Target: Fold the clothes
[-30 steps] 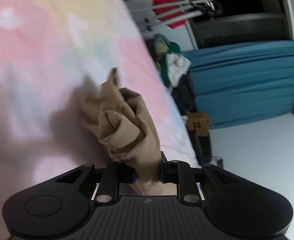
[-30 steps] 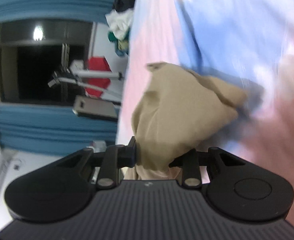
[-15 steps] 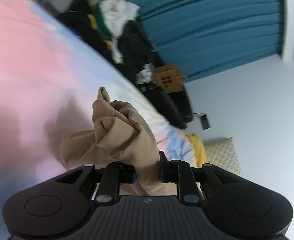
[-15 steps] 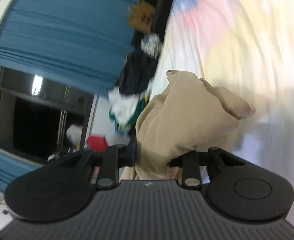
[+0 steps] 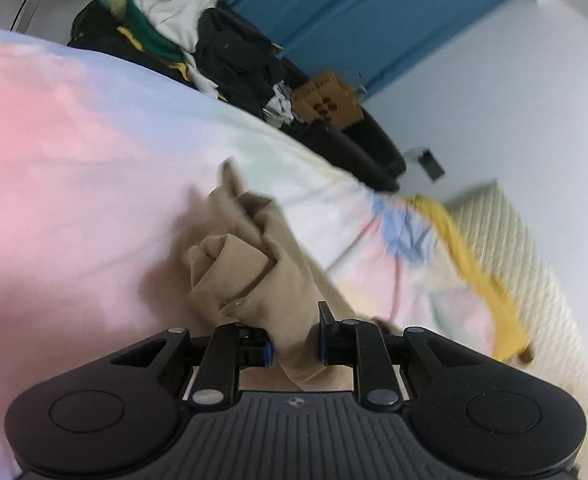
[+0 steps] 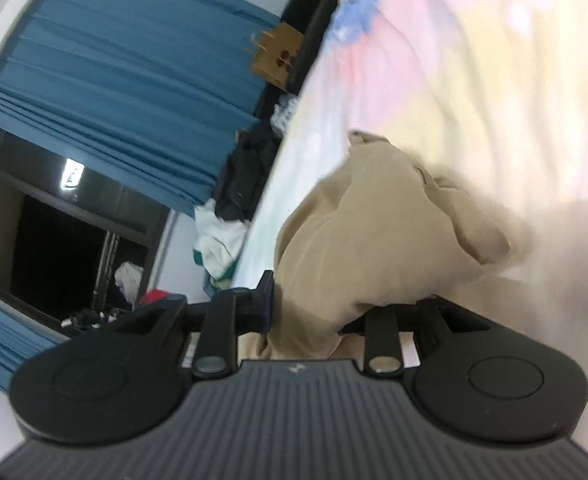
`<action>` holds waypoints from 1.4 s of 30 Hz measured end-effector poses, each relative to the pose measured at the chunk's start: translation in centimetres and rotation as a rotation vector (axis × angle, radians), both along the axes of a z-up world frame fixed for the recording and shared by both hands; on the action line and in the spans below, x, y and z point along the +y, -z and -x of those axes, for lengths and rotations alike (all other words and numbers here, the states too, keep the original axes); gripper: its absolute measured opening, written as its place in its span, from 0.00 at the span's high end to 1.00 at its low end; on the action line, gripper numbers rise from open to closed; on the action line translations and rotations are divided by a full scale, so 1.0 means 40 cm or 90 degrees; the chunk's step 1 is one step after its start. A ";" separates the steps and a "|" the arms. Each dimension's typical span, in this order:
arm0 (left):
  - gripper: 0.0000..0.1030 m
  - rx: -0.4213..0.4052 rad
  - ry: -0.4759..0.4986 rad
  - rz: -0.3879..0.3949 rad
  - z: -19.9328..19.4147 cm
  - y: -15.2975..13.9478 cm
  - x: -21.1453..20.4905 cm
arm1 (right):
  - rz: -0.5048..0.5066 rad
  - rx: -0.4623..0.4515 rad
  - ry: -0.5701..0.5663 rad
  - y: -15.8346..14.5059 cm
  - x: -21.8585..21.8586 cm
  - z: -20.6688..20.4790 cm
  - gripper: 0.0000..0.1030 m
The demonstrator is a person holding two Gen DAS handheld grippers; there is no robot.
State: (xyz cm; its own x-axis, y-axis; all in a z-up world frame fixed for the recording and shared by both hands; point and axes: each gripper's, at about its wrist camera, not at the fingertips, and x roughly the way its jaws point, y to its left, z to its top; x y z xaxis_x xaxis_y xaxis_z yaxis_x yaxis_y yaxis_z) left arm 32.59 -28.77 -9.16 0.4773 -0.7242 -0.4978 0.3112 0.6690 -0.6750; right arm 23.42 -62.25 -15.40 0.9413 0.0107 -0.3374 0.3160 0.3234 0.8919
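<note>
A tan garment [image 5: 250, 280] hangs bunched from both grippers over a bed with a pastel pink, blue and yellow sheet [image 5: 74, 152]. My left gripper [image 5: 294, 346] is shut on a twisted fold of it. In the right wrist view my right gripper [image 6: 345, 304] is shut on a larger bunch of the same tan garment [image 6: 373, 240], which hides its right finger. The sheet [image 6: 473, 60] lies blurred behind it.
A pile of dark, white and green clothes [image 5: 182, 36] lies past the bed's far edge, next to a brown cardboard box [image 5: 327, 100] and blue curtains [image 5: 353, 12]. A cream quilted pillow [image 5: 513, 240] and yellow cloth [image 5: 465, 248] lie at the right. A dark window [image 6: 54, 248] is at the left.
Both grippers have swung with the tan garment still held. The views turned from the sheet towards the bed's edge, the clothes pile and the curtains. The grips have not changed.
</note>
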 end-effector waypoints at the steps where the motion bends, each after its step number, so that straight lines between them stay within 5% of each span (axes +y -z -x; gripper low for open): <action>1: 0.79 0.000 0.004 -0.011 0.019 0.012 0.011 | -0.008 0.008 -0.003 0.018 0.015 0.022 0.71; 5: 0.79 0.027 0.007 -0.082 0.076 0.077 0.027 | -0.010 0.050 -0.016 0.076 0.064 0.076 0.69; 11: 0.70 -0.006 0.021 -0.178 0.068 0.124 -0.009 | -0.016 0.098 -0.029 0.111 0.081 0.095 0.59; 17: 0.46 -0.080 0.048 -0.249 0.168 -0.025 0.011 | 0.060 0.191 -0.042 0.002 0.102 0.126 0.24; 21: 0.17 -0.175 0.043 -0.277 0.267 -0.176 0.022 | 0.148 0.204 -0.056 -0.119 0.143 0.168 0.24; 25: 0.04 -0.242 0.042 -0.287 0.372 -0.303 0.040 | 0.235 0.165 -0.075 -0.260 0.190 0.247 0.19; 34: 0.00 -0.358 0.028 -0.293 0.666 -0.521 0.146 | 0.422 0.103 -0.083 -0.493 0.328 0.455 0.19; 42: 0.00 -0.383 0.023 -0.281 0.867 -0.547 0.266 | 0.554 0.057 -0.080 -0.548 0.478 0.633 0.19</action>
